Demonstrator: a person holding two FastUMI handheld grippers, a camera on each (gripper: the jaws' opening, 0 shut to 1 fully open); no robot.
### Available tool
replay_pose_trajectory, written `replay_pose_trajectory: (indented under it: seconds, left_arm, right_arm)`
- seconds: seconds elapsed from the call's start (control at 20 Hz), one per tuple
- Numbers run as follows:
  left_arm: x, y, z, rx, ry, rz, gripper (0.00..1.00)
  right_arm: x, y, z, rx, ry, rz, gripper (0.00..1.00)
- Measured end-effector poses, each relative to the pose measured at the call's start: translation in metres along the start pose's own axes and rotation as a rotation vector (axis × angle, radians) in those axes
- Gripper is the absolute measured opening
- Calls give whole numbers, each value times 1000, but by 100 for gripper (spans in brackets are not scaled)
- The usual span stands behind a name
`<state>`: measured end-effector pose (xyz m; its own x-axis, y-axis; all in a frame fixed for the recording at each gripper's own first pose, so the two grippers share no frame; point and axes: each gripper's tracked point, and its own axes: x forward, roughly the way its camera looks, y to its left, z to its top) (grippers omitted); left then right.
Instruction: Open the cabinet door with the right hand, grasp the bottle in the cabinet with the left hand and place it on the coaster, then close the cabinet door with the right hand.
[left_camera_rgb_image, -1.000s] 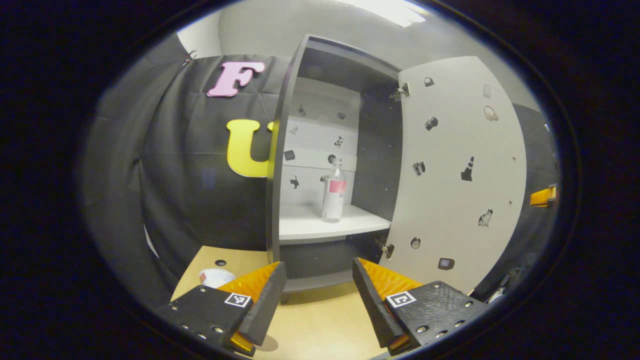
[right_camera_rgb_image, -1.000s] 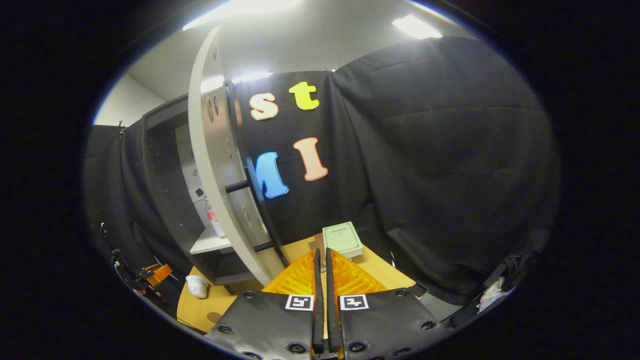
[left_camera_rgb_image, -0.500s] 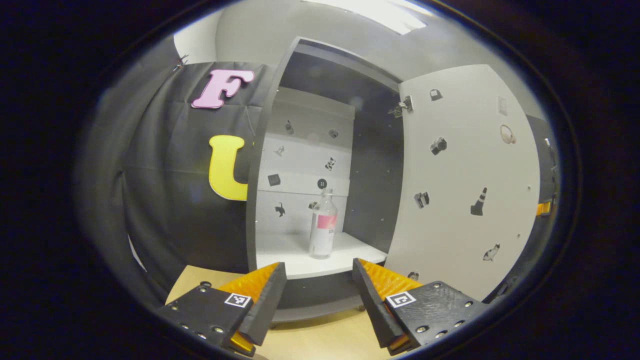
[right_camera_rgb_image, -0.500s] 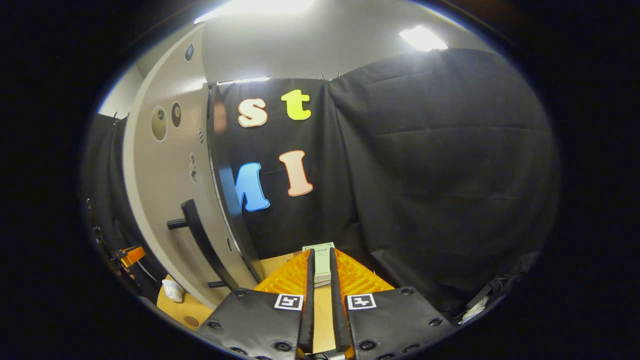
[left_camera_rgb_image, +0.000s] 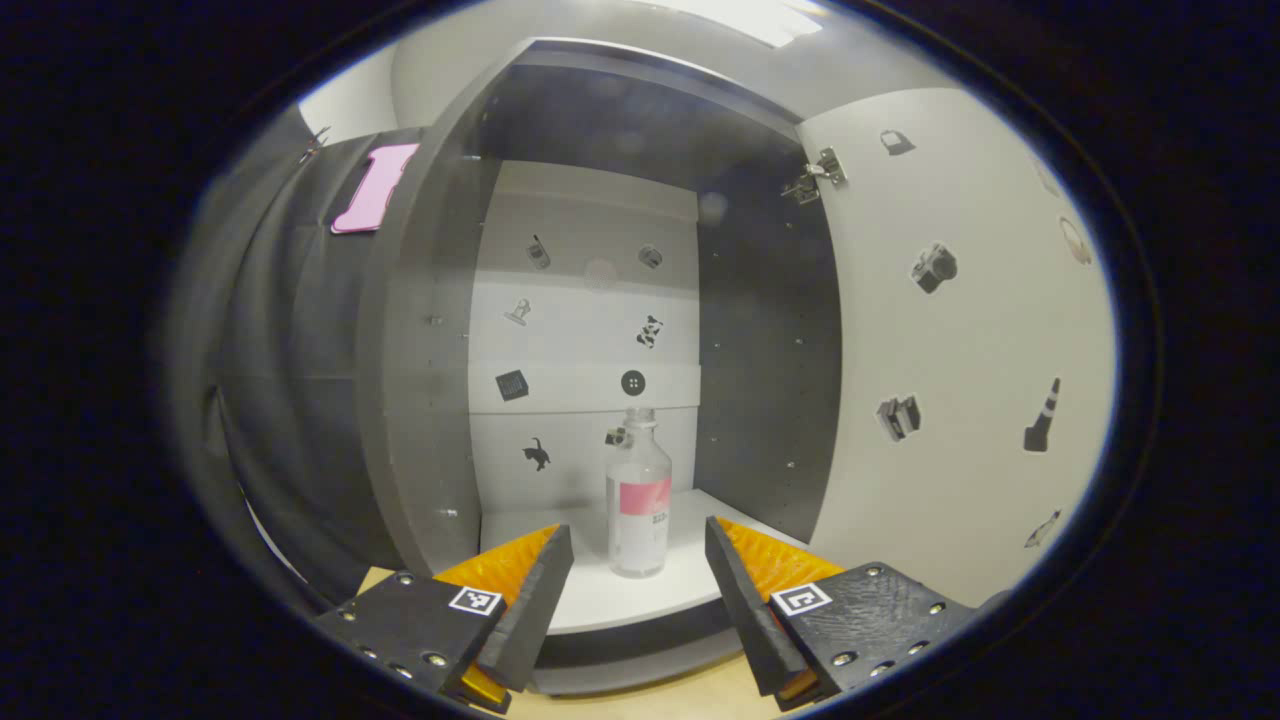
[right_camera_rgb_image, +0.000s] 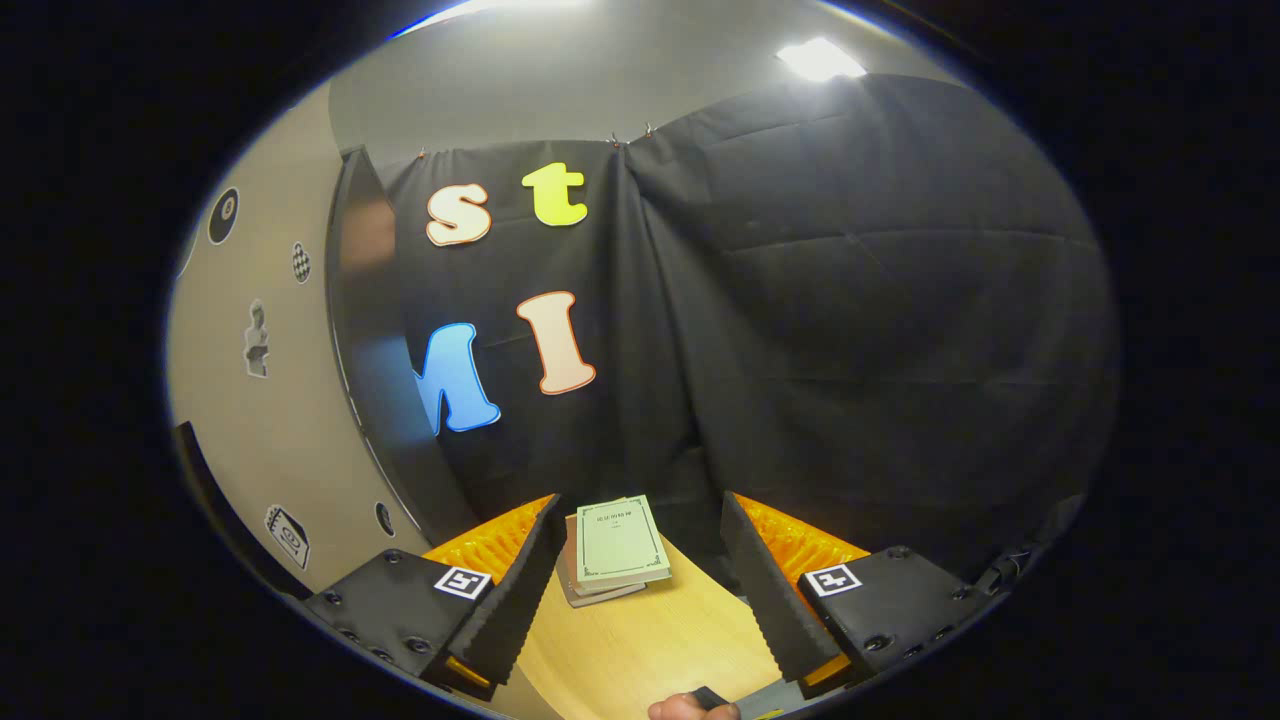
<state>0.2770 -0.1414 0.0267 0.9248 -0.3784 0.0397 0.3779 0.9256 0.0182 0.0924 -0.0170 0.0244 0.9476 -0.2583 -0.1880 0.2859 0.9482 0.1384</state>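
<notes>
In the left gripper view the cabinet (left_camera_rgb_image: 420, 400) stands open, its pale door (left_camera_rgb_image: 960, 350) swung wide to the right. A clear bottle (left_camera_rgb_image: 638, 500) with a pink label stands upright on the white shelf (left_camera_rgb_image: 600, 600) inside. My left gripper (left_camera_rgb_image: 636, 545) is open just in front of the shelf edge, the bottle framed between its fingers but farther back and untouched. In the right gripper view my right gripper (right_camera_rgb_image: 635, 555) is open and holds nothing. The door's outer face (right_camera_rgb_image: 260, 400) sits at its left.
Two stacked books (right_camera_rgb_image: 612, 545) lie on the wooden table (right_camera_rgb_image: 650, 640) ahead of the right gripper, near the black cloth wall. A fingertip (right_camera_rgb_image: 690, 708) shows at the bottom edge of the right gripper view. Small stickers dot the door and the cabinet's back panel.
The left gripper has moved in toward the cabinet and up to shelf height, so the bottle looms larger. The right gripper went from shut to open and turned away from the door handle.
</notes>
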Motion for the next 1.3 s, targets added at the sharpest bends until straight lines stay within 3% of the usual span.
replay_pose_trajectory:
  seconds: [0.4,0.9,1.0,1.3]
  left_arm:
    - [74,-4,-1,103,-45,44,81]
    - [142,0,-31,-11,5,33,80]
    - [148,3,-35,-28,5,36,84]
    - [152,4,-32,-130,-39,13,80]
  right_arm:
    - [41,-31,-3,30,22,-41,98]
    - [82,-50,-7,17,52,-60,98]
    - [89,-51,-10,16,64,-55,98]
    - [105,-50,-16,27,83,-37,98]
